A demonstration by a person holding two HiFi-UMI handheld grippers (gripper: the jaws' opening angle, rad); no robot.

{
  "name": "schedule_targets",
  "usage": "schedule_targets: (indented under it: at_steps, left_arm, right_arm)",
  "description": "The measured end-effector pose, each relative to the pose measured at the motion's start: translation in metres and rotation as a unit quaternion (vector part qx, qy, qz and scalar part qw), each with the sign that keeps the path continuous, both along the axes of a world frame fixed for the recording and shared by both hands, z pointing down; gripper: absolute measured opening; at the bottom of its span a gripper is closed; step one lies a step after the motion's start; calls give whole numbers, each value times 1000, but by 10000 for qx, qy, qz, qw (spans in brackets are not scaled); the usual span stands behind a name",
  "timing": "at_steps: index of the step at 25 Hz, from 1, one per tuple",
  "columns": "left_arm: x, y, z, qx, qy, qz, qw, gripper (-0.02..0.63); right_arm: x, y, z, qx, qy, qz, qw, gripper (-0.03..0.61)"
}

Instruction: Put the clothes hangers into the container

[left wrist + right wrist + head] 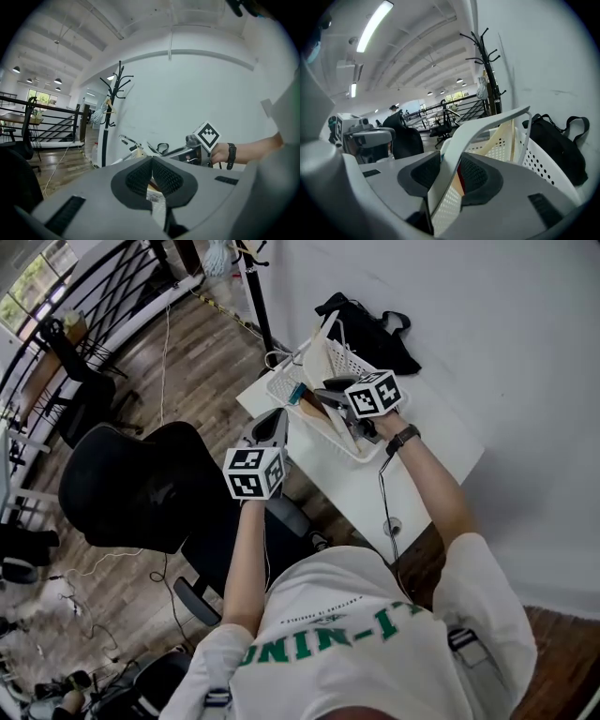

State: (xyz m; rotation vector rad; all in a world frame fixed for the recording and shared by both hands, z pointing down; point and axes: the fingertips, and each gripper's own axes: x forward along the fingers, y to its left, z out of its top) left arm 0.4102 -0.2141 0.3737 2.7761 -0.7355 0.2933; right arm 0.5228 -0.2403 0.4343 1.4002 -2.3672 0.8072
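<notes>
My right tool point(451, 159) stands partly open, with a white hanger point(487, 124) running up between its jaws. The hanger's flat arm lies against the pad on the side toward my other tool. At the opposite pad a narrow gap shows, so the pads are not clamping it. The tool sits over the near end of the container point(349, 360), a white perforated basket. The white hanger arches up over the basket's rim. A cream hanger point(502, 137) leans inside against the holed wall.

My left tool point(152, 161) has its pads together at the tips, and I see nothing gripped between them. It points roughly level at the table's point(441, 442) near edge, beside the container and apart from it.

The container stands near the table's far corner. A black bag point(370, 329) lies just behind it against the wall point(487, 315), so that side is tight. The tabletop toward my right arm is bare white. Off the table's edge on my left is an office chair point(131, 488) close by. A coat stand point(112, 112) rises past the table's far corner.
</notes>
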Motion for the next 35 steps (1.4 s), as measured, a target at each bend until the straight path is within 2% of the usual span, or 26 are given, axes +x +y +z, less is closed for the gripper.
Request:
schedule_targets:
  at_steps: [2, 5, 9, 10, 11, 12, 21, 25, 30, 35]
  left_arm:
    - [2, -1, 7, -37, -17, -31, 10000, 14]
    - [7, 1, 12, -64, -22, -45, 10000, 14]
    - [10, 2, 16, -53, -41, -40, 10000, 14]
    - [10, 1, 17, -56, -42, -48, 10000, 14]
    - [10, 0, 18, -60, -41, -59, 10000, 14]
    - [9, -1, 19, -63, -38, -73, 9999, 14]
    - [-11, -5, 10, -30, 40, -247, 9997, 15]
    - [-35, -13, 5, 70, -11, -493, 9988, 14]
    - [-91, -21, -6, 202, -37, -956, 9952, 14]
    - [-167, -21, -20, 267, -24, -1577, 9871, 14]
  right_arm:
    - [8, -1, 23, -202, 571, -177, 9980, 141]
    - [24, 1, 57, -535, 1396, -300, 9883, 135]
    - [31, -1, 69, -954, 1495, 29, 9841, 133]
    - [31, -2, 70, -995, 1581, 15, 9824, 199]
    - [30, -3, 70, -1010, 1668, -41, 9808, 315]
    - [30, -4, 68, -997, 1735, -95, 9797, 393]
    - [21, -12, 18, -28, 1560, 176, 9876, 366]
    - [1, -12, -6, 431, 1410, 295, 9886, 307]
    - [-61, -11, -31, 840, 1227, 92, 9888, 290]
    - [-146, -9, -72, 1531, 1023, 140, 9828, 233]
